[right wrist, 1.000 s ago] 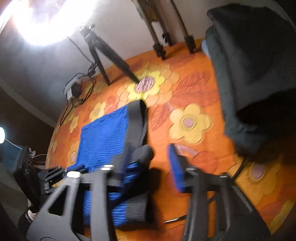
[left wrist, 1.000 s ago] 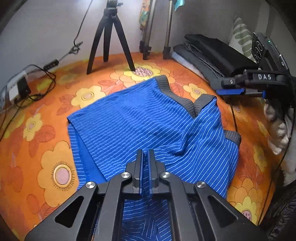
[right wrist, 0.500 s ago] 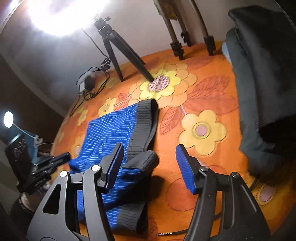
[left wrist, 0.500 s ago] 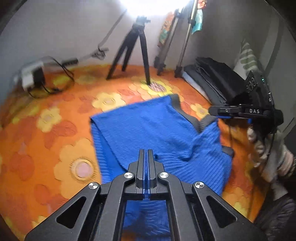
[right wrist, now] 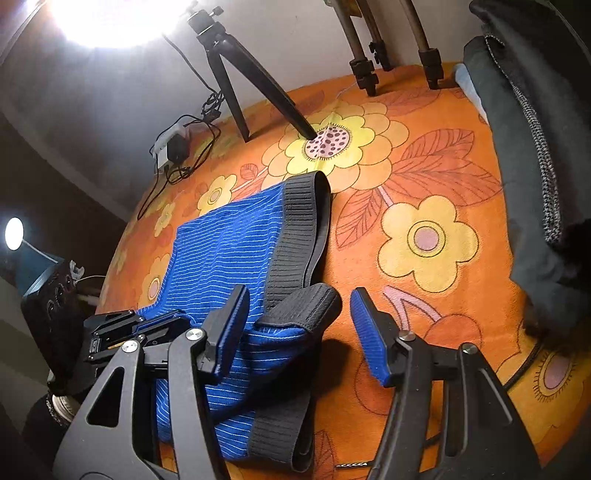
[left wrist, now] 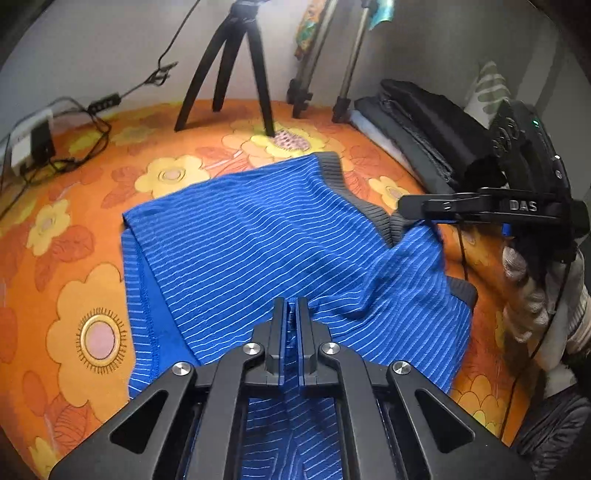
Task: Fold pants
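Blue striped pants (left wrist: 266, 243) with a grey ribbed waistband (left wrist: 369, 210) lie partly folded on the orange flowered blanket (left wrist: 74, 258). My left gripper (left wrist: 291, 314) is shut on a fold of the blue fabric at the near edge. My right gripper (right wrist: 295, 317) is open, its jaws straddling the raised grey waistband corner (right wrist: 306, 306) without closing on it. The right gripper also shows in the left wrist view (left wrist: 410, 206) at the waistband. The left gripper shows in the right wrist view (right wrist: 147, 325) on the blue fabric.
A black tripod (left wrist: 229, 70) and two stand legs (left wrist: 347, 74) stand at the back. Dark folded clothes (left wrist: 424, 125) are stacked at the right. A power strip with cables (left wrist: 33, 144) lies at the far left. A bright lamp (right wrist: 110, 18) glares above.
My left gripper has dropped back down toward the blanket with the fabric in it. My right gripper has moved in closer over the waistband corner, still open.
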A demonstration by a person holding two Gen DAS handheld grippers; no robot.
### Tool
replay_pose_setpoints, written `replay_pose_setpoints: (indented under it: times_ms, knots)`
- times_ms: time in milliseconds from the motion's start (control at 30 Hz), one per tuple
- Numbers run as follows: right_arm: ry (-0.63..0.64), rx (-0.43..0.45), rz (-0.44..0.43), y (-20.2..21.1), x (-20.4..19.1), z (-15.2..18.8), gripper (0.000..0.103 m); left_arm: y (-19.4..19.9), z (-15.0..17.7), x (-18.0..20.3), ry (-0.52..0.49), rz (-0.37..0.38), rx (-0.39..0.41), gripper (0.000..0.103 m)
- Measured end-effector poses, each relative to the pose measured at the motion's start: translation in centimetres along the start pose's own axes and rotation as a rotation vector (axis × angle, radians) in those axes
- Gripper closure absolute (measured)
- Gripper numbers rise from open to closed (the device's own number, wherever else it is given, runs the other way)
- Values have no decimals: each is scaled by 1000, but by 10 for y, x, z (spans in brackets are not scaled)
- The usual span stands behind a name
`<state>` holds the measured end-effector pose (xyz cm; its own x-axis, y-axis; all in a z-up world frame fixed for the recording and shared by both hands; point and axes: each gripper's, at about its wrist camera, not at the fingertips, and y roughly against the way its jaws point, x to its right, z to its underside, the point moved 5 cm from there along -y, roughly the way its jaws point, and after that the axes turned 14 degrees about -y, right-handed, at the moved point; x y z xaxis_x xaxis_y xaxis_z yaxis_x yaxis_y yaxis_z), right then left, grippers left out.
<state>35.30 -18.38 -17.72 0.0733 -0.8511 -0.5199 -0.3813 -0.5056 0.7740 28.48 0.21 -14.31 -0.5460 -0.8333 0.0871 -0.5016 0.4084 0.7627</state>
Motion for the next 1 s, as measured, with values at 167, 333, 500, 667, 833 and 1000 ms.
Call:
replay_pose_setpoints:
  times_ms: [167, 333, 500, 667, 833, 1000]
  knots:
    - [-18, -14, -3, 3, 0, 4, 73, 29, -4, -6, 28, -21, 85, 102]
    - [-38, 2, -16, 11, -2, 2, 85, 66, -15, -25, 58, -69, 172, 102]
    - [-35, 29, -17, 14, -18, -6, 91, 74, -30, -33, 34, -119, 199, 102]
    - [-4, 93, 53, 15, -47, -37, 94, 75, -47, -50, 32, -161, 227, 102]
    - [3, 113, 131, -7, -64, -76, 94, 59, -57, -84, 89, -185, 227, 102]
    - [36, 72, 222, -50, -68, -91, 94, 31, -53, -112, 129, -216, 187, 102]
